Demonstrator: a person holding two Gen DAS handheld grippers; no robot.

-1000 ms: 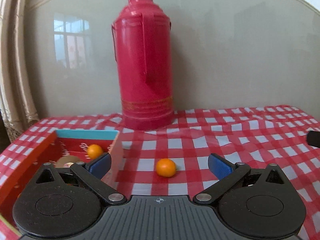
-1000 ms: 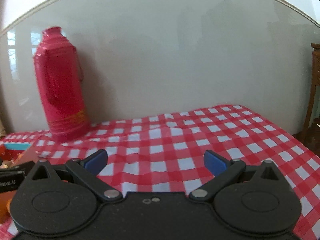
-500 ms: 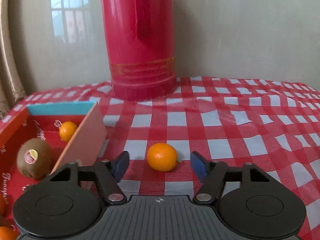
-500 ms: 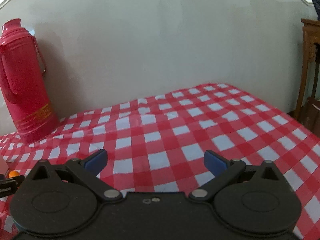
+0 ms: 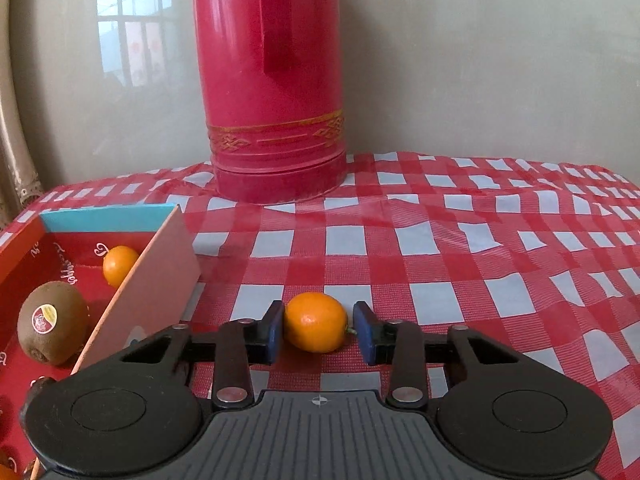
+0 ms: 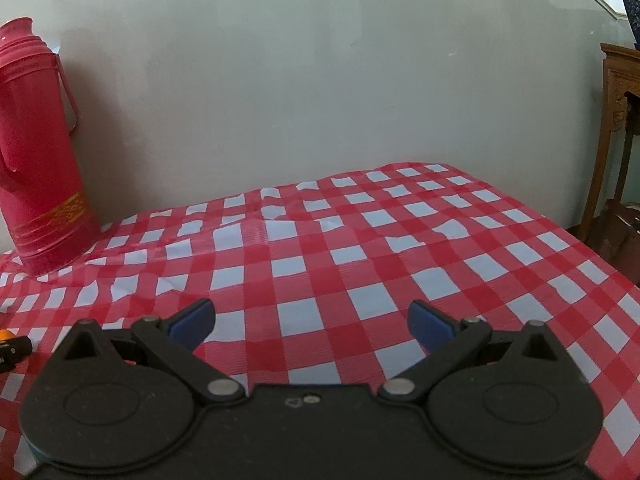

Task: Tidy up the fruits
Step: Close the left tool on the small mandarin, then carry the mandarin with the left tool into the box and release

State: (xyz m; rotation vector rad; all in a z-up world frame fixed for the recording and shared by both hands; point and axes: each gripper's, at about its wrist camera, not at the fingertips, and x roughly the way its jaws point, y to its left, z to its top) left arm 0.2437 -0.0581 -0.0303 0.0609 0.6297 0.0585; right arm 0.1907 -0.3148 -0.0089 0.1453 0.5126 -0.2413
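Observation:
A small orange fruit (image 5: pixel 316 327) lies on the red-checked tablecloth between the blue pads of my left gripper (image 5: pixel 319 330). The left pad touches it; a thin gap shows at the right pad. To the left stands an open red box (image 5: pixel 158 276) holding a kiwi (image 5: pixel 52 326) with a sticker and another small orange (image 5: pixel 119 265). My right gripper (image 6: pixel 311 322) is open and empty above bare tablecloth; the left gripper's tip and a bit of orange (image 6: pixel 6 336) show at its far left edge.
A tall red thermos (image 5: pixel 274 80) stands at the back against the wall, also in the right wrist view (image 6: pixel 38 160). The box's right wall is close to my left gripper's left finger. A wooden cabinet (image 6: pixel 620 128) stands past the table's right edge.
My left gripper has moved forward and down around the orange, and its jaws have narrowed onto it. My right gripper has swung slightly right and stays open.

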